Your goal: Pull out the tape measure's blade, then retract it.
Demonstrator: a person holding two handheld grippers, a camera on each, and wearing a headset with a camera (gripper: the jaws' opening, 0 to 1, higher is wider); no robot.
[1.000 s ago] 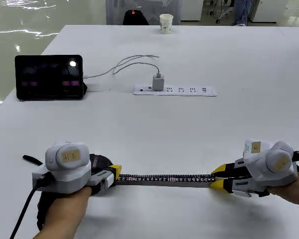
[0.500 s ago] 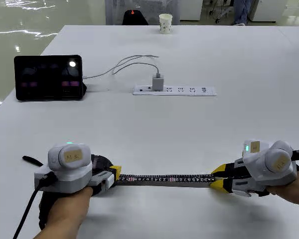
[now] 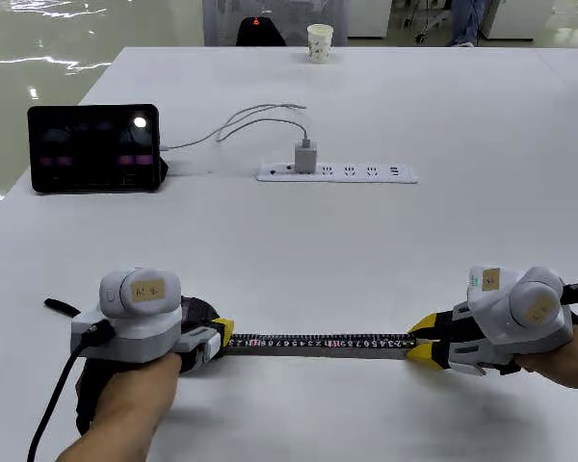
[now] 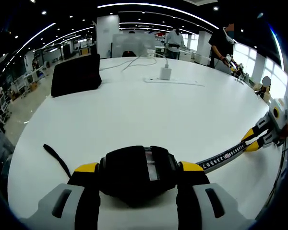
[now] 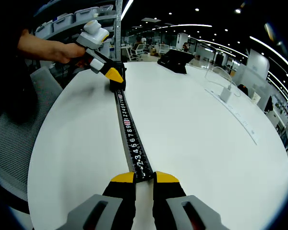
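Between left hand-held gripper (image 3: 222,334) (clamping case (image 4: 139,173)) and right hand-held gripper (image 3: 425,339): blade (image 3: 318,343).

Open-plan lab: white workbench (image 3: 366,241), bin shelving (image 5: 81,17), ceiling strip lights (image 4: 153,5)

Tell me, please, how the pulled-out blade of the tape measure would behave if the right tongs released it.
The blade runs straight from the case to the right tongs, so it is probably taut rather than stiff. It looks thin and narrow, so freed it would likely bend easily. As a retracting blade, it may snap back toward the case.
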